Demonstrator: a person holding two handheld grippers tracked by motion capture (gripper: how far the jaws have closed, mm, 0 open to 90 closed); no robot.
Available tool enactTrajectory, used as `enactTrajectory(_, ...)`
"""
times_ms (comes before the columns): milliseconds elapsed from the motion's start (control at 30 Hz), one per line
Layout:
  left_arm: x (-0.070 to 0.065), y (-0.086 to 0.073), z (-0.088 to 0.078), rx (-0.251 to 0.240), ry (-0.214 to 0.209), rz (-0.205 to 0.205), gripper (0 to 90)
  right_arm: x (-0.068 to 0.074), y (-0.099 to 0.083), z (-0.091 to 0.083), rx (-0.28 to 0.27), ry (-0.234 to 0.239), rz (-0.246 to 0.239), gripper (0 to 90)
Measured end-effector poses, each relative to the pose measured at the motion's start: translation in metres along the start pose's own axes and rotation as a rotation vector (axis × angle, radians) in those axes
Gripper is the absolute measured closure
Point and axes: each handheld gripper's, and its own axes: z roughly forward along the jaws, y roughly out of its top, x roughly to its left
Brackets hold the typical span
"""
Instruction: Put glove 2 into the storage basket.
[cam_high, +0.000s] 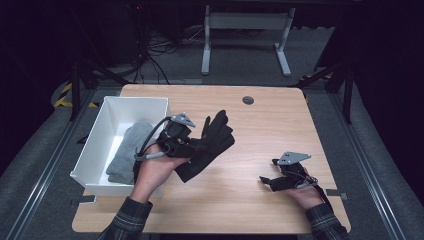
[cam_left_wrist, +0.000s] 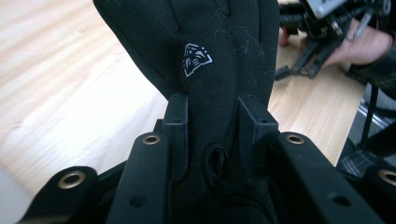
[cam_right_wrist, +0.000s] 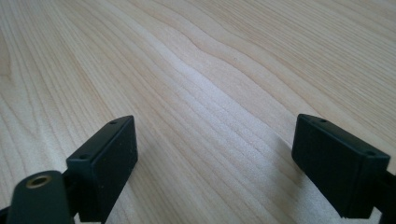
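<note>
The tabletop (cam_high: 250, 125) is light wood with rounded corners and a dark round grommet (cam_high: 248, 100) near its far edge. A white bin (cam_high: 100, 145) stands on its left side, overhanging the left edge.

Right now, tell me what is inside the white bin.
In the white bin, a folded grey cloth lies along its right side; the floor beside it looks bare. The left hand and left gripper, clamping a black glove, cover the near right corner.
</note>
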Motion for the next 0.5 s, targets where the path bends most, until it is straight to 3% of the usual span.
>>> enactTrajectory(200,0.016,-0.002,-0.025,-0.034,0.051,-0.040,68.7,0.000,0.000,0.000,0.000,-0.002,0.000,14.4)
enactTrajectory(500,0.039,-0.020,-0.058,-0.078,0.126,-0.113,68.6,0.000,0.000,0.000,0.000,-0.003,0.001,14.3)
